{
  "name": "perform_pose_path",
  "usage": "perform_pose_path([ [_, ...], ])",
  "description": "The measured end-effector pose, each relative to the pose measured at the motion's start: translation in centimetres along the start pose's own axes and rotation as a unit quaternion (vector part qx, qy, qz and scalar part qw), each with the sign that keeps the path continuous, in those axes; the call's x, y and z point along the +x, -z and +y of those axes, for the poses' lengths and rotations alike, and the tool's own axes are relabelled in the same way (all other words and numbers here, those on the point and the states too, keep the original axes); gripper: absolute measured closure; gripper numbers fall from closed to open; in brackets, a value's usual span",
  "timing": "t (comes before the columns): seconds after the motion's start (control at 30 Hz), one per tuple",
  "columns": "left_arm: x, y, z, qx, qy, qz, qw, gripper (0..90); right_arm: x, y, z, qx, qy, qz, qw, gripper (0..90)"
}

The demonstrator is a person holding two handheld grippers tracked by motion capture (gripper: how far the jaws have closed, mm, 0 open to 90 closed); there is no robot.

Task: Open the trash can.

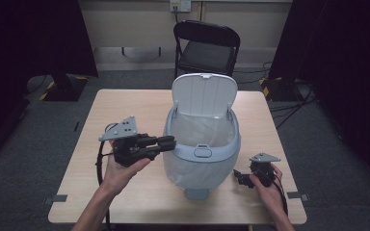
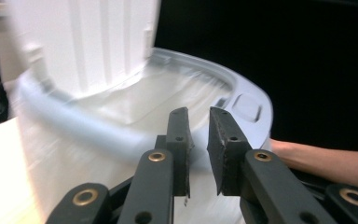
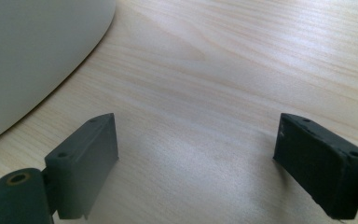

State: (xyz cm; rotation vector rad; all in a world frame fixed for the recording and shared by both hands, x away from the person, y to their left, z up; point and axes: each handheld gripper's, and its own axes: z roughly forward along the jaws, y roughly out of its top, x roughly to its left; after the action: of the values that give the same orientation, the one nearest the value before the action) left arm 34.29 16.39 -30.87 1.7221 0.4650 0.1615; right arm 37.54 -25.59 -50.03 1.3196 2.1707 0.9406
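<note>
A pale wood tabletop (image 1: 125,106) on grey carpet carries an open-lidded bin (image 1: 202,144); left gripper (image 1: 166,143) jaws slightly apart at its rim, right gripper (image 1: 238,177) jaws wide apart, empty.

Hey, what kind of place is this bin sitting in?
Probably a recording room or lab, not a home: black curtains on both sides, a lone wooden table on grey carpet, a folding chair and cables on the floor.
</note>
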Motion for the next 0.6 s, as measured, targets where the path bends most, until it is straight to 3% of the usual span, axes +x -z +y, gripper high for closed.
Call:
perform_pose_path([
  [0.17,1.5,1.6,-1.5,0.007,0.014,0.058,0.9982,75.2,0.0,0.0,0.0,0.0,-0.001,-0.001,1.0,12.0],
  [0.43,3.5,2.5,-5.2,0.043,0.039,0.091,0.9941,70.7,0.0,0.0,0.0,0.0,-0.001,-0.001,1.0,12.0],
  [0.57,4.8,3.0,-7.8,0.066,0.056,0.108,0.9903,70.5,0.0,0.0,0.0,0.0,-0.001,-0.001,1.0,12.0],
  [0.6,5.2,3.1,-8.5,0.077,0.058,0.122,0.9878,70.4,0.0,0.0,0.0,0.0,-0.001,-0.001,1.0,12.0],
])
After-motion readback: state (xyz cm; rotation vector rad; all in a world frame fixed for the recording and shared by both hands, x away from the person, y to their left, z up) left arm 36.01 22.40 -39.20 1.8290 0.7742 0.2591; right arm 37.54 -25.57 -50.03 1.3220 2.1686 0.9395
